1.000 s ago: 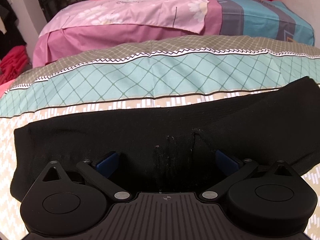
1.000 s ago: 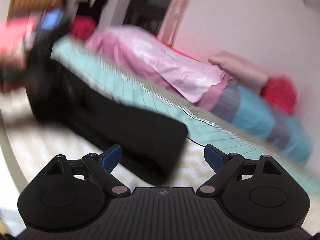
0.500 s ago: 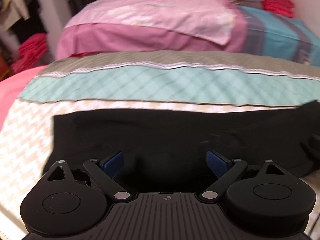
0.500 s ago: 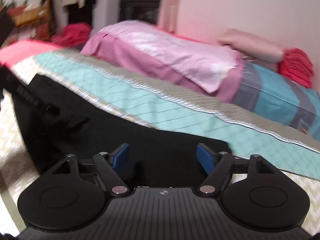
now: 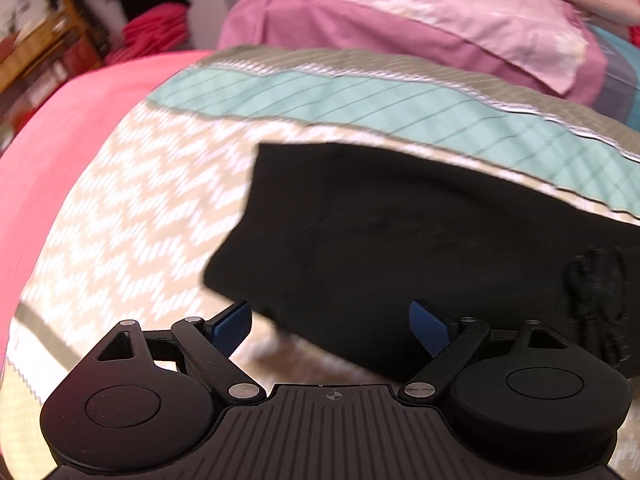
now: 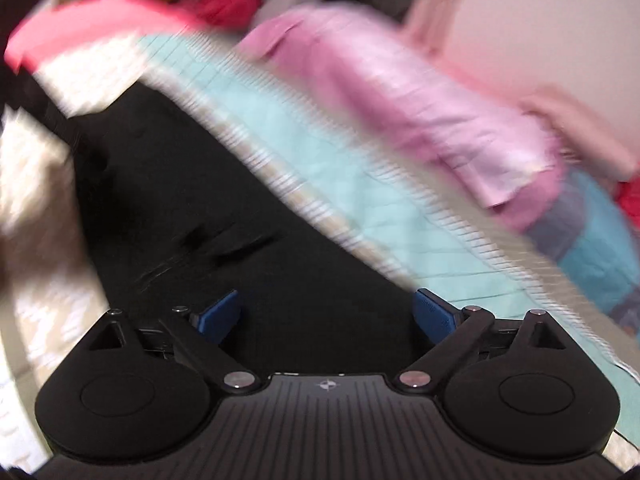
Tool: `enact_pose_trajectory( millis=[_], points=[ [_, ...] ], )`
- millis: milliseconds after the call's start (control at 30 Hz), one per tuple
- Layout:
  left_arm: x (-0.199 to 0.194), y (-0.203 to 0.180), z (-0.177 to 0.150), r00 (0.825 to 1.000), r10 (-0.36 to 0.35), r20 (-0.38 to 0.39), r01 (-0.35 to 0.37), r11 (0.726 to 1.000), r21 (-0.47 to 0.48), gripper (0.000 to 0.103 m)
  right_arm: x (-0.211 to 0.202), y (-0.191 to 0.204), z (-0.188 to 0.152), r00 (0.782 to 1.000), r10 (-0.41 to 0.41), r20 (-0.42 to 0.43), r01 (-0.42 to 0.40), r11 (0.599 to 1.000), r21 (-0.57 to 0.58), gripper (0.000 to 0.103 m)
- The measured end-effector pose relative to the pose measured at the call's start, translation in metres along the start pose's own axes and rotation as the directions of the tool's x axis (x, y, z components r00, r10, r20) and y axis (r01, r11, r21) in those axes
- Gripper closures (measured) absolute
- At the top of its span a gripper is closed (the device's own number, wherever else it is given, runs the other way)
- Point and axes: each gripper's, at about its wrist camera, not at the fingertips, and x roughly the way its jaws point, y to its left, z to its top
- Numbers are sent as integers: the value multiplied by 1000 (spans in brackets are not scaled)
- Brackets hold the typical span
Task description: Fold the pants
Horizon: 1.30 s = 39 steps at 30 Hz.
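Both sets of jaws grasp nothing: the left gripper (image 5: 331, 322) stands released over the near-left corner of the pants (image 5: 420, 248), and the right gripper (image 6: 327, 316) is opening above their middle. Lying flat on the bed (image 5: 132, 208), the black cloth runs toward 3 o'clock. A shallow pinch could catch one layer only, dragging the fold crooked.

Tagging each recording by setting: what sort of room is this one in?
Most likely a bedroom: black pants lie on a patterned bedspread, with folded pink bedding behind and red clothes stacked beside wooden shelving.
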Motion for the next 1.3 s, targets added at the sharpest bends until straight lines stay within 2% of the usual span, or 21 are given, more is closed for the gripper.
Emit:
enact_pose_trajectory(
  millis=[33, 133, 233, 367, 467, 567, 667, 733, 767, 800, 833, 900, 967, 1033, 1133, 1233, 1300],
  points=[
    [1, 7, -2, 1000, 10, -6, -10, 1000, -12, 0, 6, 8, 2, 999, -25, -20, 25, 999, -45, 13],
    [2, 32, -10, 999, 38, -13, -39, 998, -50, 0, -9, 22, 17, 991, -92, 94, 101, 990, -93, 12],
    [6, 58, -19, 997, 70, -32, -73, 993, -97, 0, -21, 37, 39, 981, -54, 187, 75, 992, -103, 9],
    [5, 99, -38, 993, 105, -50, -113, 972, -206, 0, -3, 84, 74, 980, 75, 186, -51, 990, -132, 9],
    [-4, 130, -55, 990, 128, -57, -140, 944, -298, 0, 15, 135, 91, 971, 136, 199, -99, 978, -184, 9],
    [-14, 152, -72, 986, 156, -59, -166, 923, -348, 0, 41, 187, 106, 972, 135, 193, -83, 964, -254, 9],
    [-22, 168, -88, 983, 174, -62, -184, 901, -392, 0, 70, 227, 120, 983, 110, 150, -56, 944, -325, 10],
    [-25, 175, -96, 984, 166, -62, -177, 890, -420, 0, 81, 238, 129, 978, 88, 188, -21, 944, -329, 11],
    [-27, 176, -98, 985, 161, -58, -170, 888, -427, 0, 87, 238, 136, 981, 86, 175, -28, 949, -313, 16],
    [-29, 175, -100, 986, 156, -52, -163, 888, -430, 0, 91, 233, 142, 982, 121, 147, -77, 959, -274, 49],
    [-30, 174, -100, 987, 153, -45, -158, 889, -430, 0, 94, 224, 148, 982, 157, 110, -129, 966, -223, 65],
    [-32, 167, -97, 990, 140, -20, -136, 897, -421, 0, 90, 203, 157, 978, 185, 93, -171, 975, -140, 82],
    [-35, 154, -92, 993, 118, 12, -103, 909, -404, 0, 79, 176, 162, 960, 261, 105, -257, 965, -45, 82],
    [-36, 136, -83, 997, 62, 46, -40, 926, -376, 0, 61, 143, 165, 942, 305, 142, -315, 947, 56, 82],
    [-40, 92, -68, 993, -50, 106, 79, 954, -288, 0, 35, 89, 163, 910, 357, 210, -400, 888, 227, 82],
    [-44, 36, -54, 973, -171, 154, 196, 966, -170, 0, 17, 50, 153, 896, 370, 244, -436, 838, 329, 82],
    [-41, -1, -46, 952, -268, 147, 286, 951, -115, 0, 8, 32, 141, 896, 366, 252, -440, 814, 379, 82]
  ],
)
